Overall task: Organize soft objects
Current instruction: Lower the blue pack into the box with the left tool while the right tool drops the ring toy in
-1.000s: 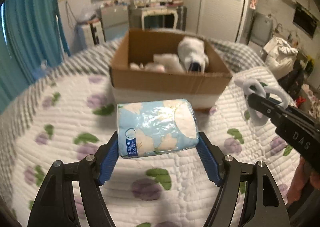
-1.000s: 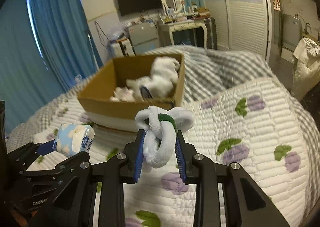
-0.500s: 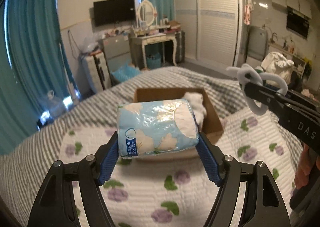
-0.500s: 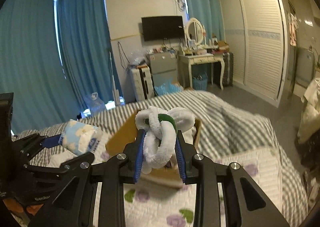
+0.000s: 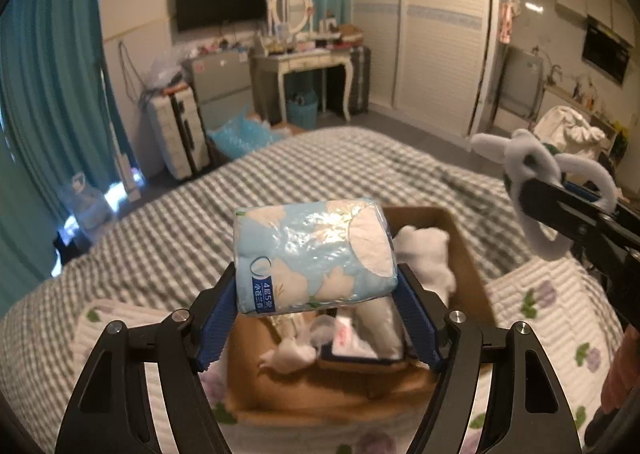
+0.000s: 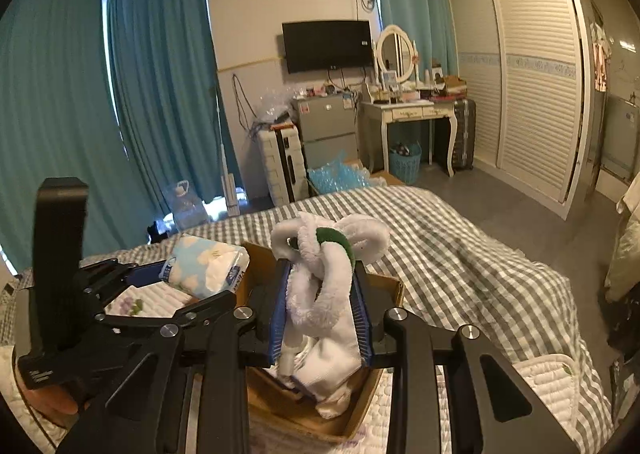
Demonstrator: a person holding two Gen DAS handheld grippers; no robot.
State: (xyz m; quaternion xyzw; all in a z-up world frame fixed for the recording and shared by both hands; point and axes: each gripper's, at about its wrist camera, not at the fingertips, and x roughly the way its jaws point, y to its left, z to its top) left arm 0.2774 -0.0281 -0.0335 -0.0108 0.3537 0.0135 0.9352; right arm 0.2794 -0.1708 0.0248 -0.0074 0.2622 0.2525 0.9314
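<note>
My left gripper [image 5: 316, 318] is shut on a light-blue tissue pack [image 5: 314, 256] and holds it in the air above the open cardboard box [image 5: 466, 250] on the bed. The pack also shows in the right wrist view [image 6: 206, 272]. My right gripper [image 6: 320, 318] is shut on a white plush headband with a green patch [image 6: 324, 274], also held above the box [image 6: 394, 286]; it shows at the right of the left wrist view [image 5: 536, 174]. White soft items [image 5: 424, 254] lie inside the box.
The box sits on a bed with a grey checked blanket [image 6: 460, 250] and a white floral quilt [image 5: 560, 294]. Beyond the bed stand a dressing table [image 6: 408, 114], a suitcase [image 6: 280, 162], teal curtains [image 6: 160, 94] and a louvred wardrobe [image 6: 532, 86].
Both grippers have risen and moved forward over the box, each still holding its item. The box now lies below the fingers instead of ahead of them.
</note>
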